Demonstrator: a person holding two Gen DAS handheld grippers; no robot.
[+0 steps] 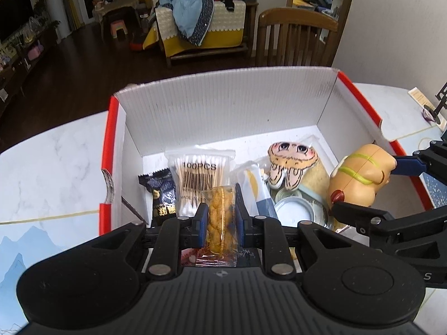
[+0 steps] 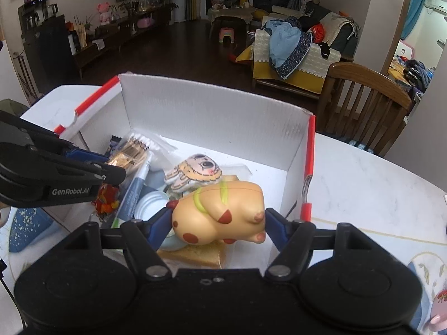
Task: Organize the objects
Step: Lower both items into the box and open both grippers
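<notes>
the left gripper [image 1: 222, 209] has its blue-padded fingers [image 1: 203, 217] clenched on a clear-wrapped fried dough twist snack [image 1: 220, 217], golden and knobbly, held upright at lower centre of the left wrist view, above the near edge of the box [image 1: 223, 97]. the right gripper [image 2: 219, 219] holds a smooth, glossy tan capybara toy [image 2: 220, 212] with yellow-green straps and red-brown spots between its fingers [image 2: 275, 230], over the right half of the box; whether the pads press it cannot be told. the box is white corrugated board with red edges, standing on a marbled white tabletop [image 1: 56, 153]. inside lie a bag of cotton swabs [image 1: 199, 173], a black snack packet [image 1: 160, 195], a flat cartoon plush [image 1: 290, 162] and a round metal lid [image 1: 299, 212].
</notes>
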